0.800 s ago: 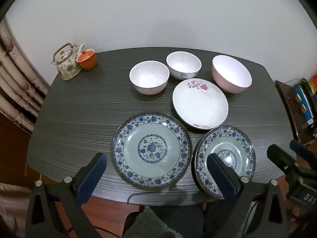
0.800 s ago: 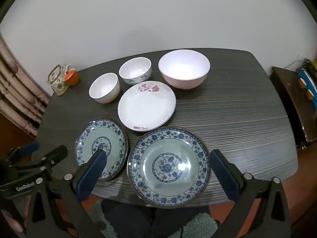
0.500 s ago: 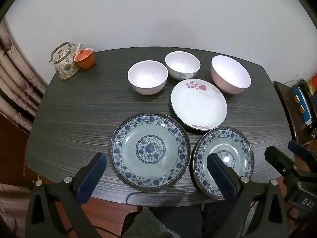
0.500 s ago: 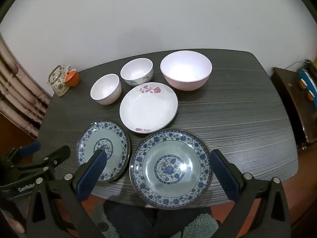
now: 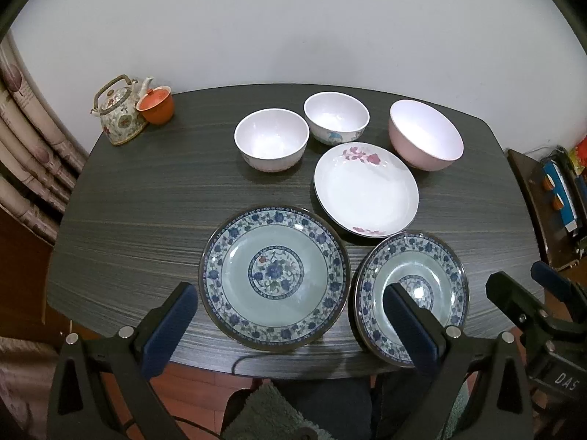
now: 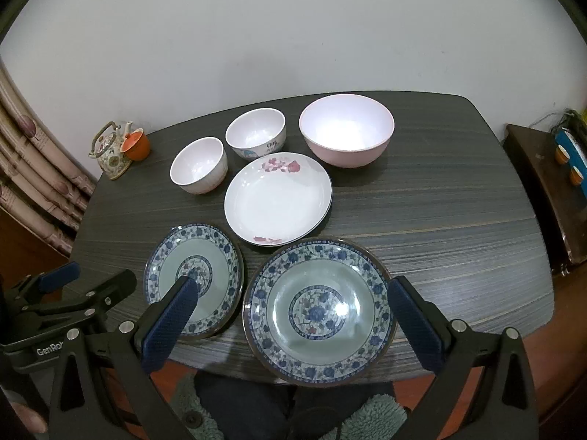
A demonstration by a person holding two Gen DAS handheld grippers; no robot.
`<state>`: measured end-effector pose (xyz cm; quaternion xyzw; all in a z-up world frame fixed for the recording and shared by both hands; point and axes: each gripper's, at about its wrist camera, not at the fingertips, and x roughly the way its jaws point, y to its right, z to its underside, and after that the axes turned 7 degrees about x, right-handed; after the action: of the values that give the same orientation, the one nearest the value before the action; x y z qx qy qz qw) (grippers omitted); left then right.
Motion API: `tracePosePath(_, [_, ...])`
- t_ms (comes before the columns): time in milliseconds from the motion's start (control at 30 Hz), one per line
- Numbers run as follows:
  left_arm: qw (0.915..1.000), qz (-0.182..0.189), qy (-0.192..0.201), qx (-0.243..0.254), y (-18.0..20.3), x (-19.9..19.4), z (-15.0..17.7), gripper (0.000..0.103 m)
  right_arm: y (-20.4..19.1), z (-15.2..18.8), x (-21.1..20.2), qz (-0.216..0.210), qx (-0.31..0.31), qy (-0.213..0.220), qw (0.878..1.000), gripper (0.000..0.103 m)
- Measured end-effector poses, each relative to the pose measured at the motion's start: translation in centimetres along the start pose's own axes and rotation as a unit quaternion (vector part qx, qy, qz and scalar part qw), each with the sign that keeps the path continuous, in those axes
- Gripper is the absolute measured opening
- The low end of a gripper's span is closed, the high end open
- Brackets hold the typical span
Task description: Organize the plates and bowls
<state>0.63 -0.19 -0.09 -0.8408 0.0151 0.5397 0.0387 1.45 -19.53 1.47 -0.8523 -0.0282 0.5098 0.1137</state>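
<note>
Six glazed ceramic pieces sit on a dark table [image 5: 139,198] with a fine streaked wood grain and rounded corners. Nearest the front edge lie two round, shallow blue-patterned plates with pale green wells and floral rims: one plate [image 5: 272,275] lies between the left gripper's [image 5: 288,324] fingers in its view, and the other plate [image 6: 318,310] lies likewise under the right gripper [image 6: 290,324]. They sit just beside each other. Behind them is a glossy white plate [image 5: 366,190] with pink flowers at its rim. Farther back stand three smooth bowls in a row: a white bowl [image 5: 271,143], a white bowl with a blue print [image 5: 336,117] and a wider pink bowl [image 5: 425,134].

Both grippers hover above the table's front edge with jaws spread wide and holding nothing; their fingers carry dark blue textured pads [image 5: 169,324].

At the far left corner stand a flowered teapot [image 5: 118,115] with a looped handle and an orange cup [image 5: 155,104], touching.
</note>
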Motion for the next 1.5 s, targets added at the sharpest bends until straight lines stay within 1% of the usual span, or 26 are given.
tracePosePath(967, [0.9999,-0.009,-0.009,-0.007,-0.4,0.3,1.0,0.103,0.2,1.4,0.4,0.000,-0.002,-0.009,1.000,0.103])
tracePosePath(1500, [0.9997,-0.014,-0.014,-0.012,-0.5,1.1,1.9,0.103,0.2,2.0,0.6,0.000,-0.002,-0.011,1.000,0.103])
